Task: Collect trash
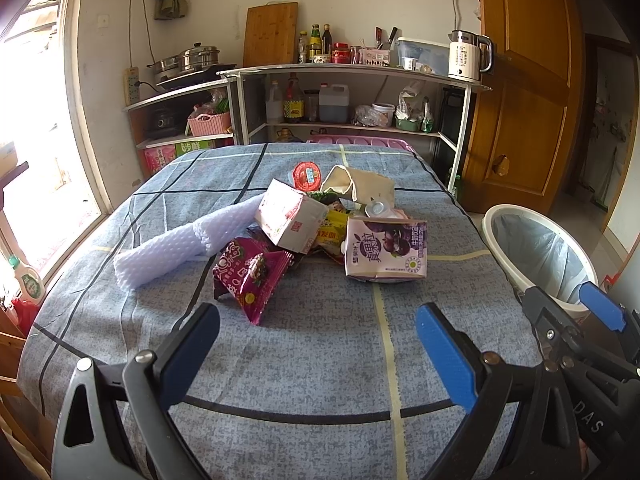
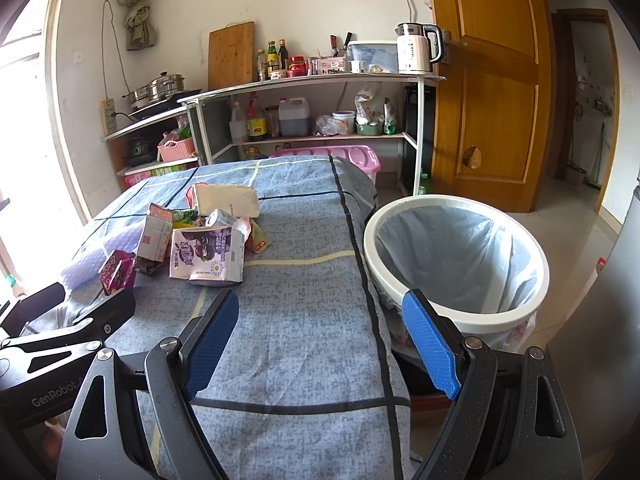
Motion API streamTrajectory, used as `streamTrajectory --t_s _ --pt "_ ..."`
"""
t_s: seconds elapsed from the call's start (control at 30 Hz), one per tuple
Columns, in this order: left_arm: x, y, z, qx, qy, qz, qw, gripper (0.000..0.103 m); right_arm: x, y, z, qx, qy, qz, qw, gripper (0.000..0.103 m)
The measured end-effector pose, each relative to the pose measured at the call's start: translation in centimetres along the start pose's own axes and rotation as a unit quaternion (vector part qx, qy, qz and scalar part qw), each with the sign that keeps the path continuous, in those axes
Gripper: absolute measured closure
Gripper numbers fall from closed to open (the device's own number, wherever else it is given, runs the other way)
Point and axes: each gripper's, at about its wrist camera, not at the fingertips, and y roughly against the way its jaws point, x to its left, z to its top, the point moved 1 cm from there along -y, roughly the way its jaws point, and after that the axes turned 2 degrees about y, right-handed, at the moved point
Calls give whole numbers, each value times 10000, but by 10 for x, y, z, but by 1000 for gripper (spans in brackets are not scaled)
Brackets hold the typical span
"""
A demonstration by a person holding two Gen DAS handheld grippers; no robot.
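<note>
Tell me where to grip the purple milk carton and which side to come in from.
Grip the purple milk carton across its narrow thickness, probably at the top edge that tilts up off the cloth. It lies crushed and nearly flat at the pile's near right edge, with bare tablecloth in front, so come from the near side. The open right gripper sits nearest the bin.

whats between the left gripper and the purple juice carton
Only bare blue checked tablecloth, in the left wrist view. The left gripper hangs open and empty, short of the purple juice carton; the magenta snack wrapper lies off to the side.
</note>
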Motion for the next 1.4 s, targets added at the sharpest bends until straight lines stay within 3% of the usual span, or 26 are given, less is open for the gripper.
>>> streamTrajectory --t_s 1.4 --pt "0 5 -1 -12 -19 35 10000 3 2 2 -1 2 -2 -5 10000 19"
